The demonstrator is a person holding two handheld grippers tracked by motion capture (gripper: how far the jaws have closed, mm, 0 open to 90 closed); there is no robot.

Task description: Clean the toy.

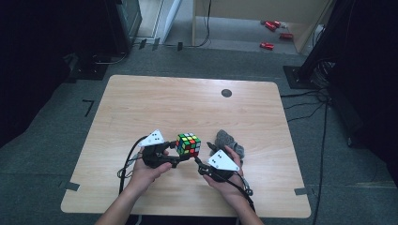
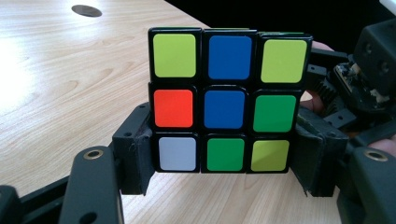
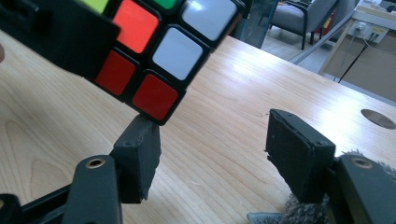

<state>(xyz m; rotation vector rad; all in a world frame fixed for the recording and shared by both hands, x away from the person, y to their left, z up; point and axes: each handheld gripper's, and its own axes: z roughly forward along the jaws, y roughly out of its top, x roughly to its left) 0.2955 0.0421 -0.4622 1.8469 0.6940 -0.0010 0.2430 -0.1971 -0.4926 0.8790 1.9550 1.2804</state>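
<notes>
A scrambled Rubik's cube (image 1: 188,144) is held a little above the wooden table (image 1: 187,103) near its front middle. My left gripper (image 1: 180,157) is shut on it. In the left gripper view the black pads (image 2: 135,154) clamp the bottom layer of the cube (image 2: 224,102) from both sides. My right gripper (image 1: 202,164) sits just right of the cube and stands open (image 3: 212,144) with only tabletop between its jaws. In the right gripper view its left pad (image 3: 140,149) is right under a red corner of the cube (image 3: 154,51); I cannot tell whether they touch.
A grey fuzzy cloth (image 1: 230,143) lies on the table just behind the right hand, by the right jaw (image 3: 317,205). A dark round hole (image 1: 226,93) marks the table's far side. Cables and red items (image 1: 272,28) lie on the floor beyond.
</notes>
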